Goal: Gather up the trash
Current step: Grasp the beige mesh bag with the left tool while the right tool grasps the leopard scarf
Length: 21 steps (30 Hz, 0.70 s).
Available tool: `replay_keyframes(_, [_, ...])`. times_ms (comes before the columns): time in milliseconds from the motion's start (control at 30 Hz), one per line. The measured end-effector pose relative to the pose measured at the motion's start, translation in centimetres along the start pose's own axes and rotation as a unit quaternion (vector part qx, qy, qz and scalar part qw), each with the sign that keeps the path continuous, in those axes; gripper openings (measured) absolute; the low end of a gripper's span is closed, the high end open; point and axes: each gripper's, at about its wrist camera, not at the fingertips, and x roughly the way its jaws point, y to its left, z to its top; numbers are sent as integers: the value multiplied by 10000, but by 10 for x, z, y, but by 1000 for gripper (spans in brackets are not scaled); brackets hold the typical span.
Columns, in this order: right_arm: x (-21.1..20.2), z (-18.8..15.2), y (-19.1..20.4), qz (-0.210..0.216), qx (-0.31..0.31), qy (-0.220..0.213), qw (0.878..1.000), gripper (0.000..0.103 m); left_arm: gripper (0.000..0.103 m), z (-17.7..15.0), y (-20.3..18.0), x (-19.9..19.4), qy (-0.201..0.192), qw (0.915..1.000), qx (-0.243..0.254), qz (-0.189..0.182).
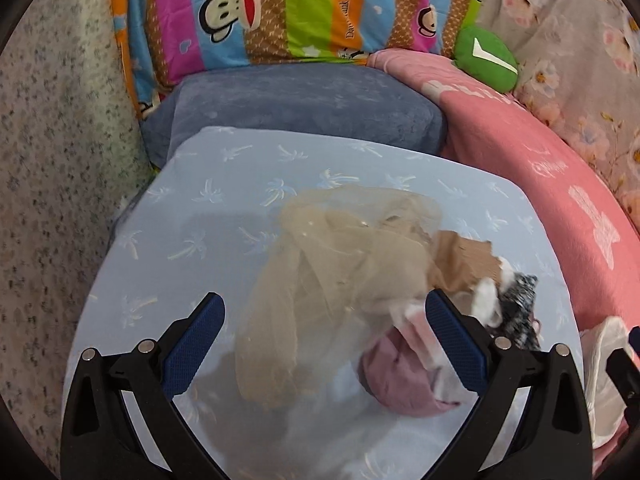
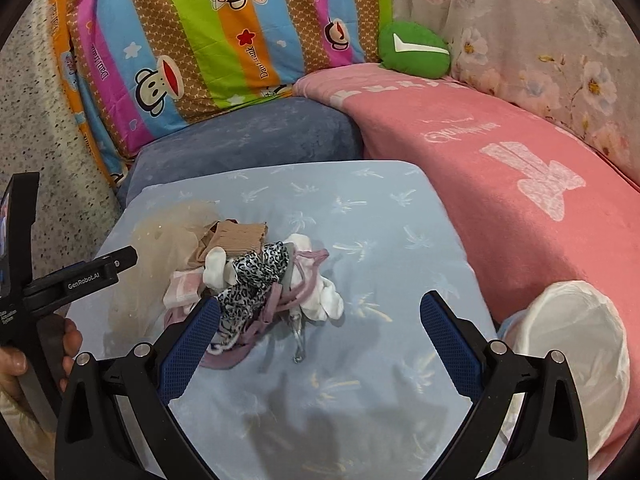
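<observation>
Between our left gripper's (image 1: 324,334) wide-apart fingers lies the sheer beige bag (image 1: 320,288), with nothing clamped. Our right gripper's (image 2: 320,330) fingers are spread too, empty, just near of the trash heap (image 2: 256,276): leopard-print scrap (image 2: 256,272), white bits, pink strings, brown paper. All rests on the pale blue cushion (image 2: 360,208); the white-lined bin (image 2: 576,344) waits at the right. We judge the risks plain: thin film could slip or tear, tangled strings could drag neighbours off the cushion, and a deep pinch could catch the cushion cover.
</observation>
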Motion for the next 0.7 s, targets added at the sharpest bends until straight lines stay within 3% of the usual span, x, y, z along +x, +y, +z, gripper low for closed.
replay_keyframes(233, [46, 17, 24, 95, 85, 167, 9998, 91, 96, 13, 19, 33, 259, 9955, -394, -818])
replay_keyframes(333, [62, 19, 30, 121, 73, 276, 9995, 83, 85, 16, 18, 46, 444, 9922, -471, -1063])
replay_keyframes(433, [76, 18, 35, 181, 70, 398, 9990, 72, 67, 14, 17, 53, 647, 9878, -538, -1314])
replay_keyframes(533, [88, 13, 38, 308, 95, 604, 9977, 50, 42, 15, 16, 54, 744, 9850, -463, -1488])
replay_keyframes(600, [94, 9, 39, 431, 135, 744, 9962, 28, 23, 15, 13, 51, 788, 9835, -378, -1587])
replay_keyframes(700, [91, 7, 41, 504, 132, 735, 9959, 15, 9, 19, 13, 43, 729, 9833, -292, -1642])
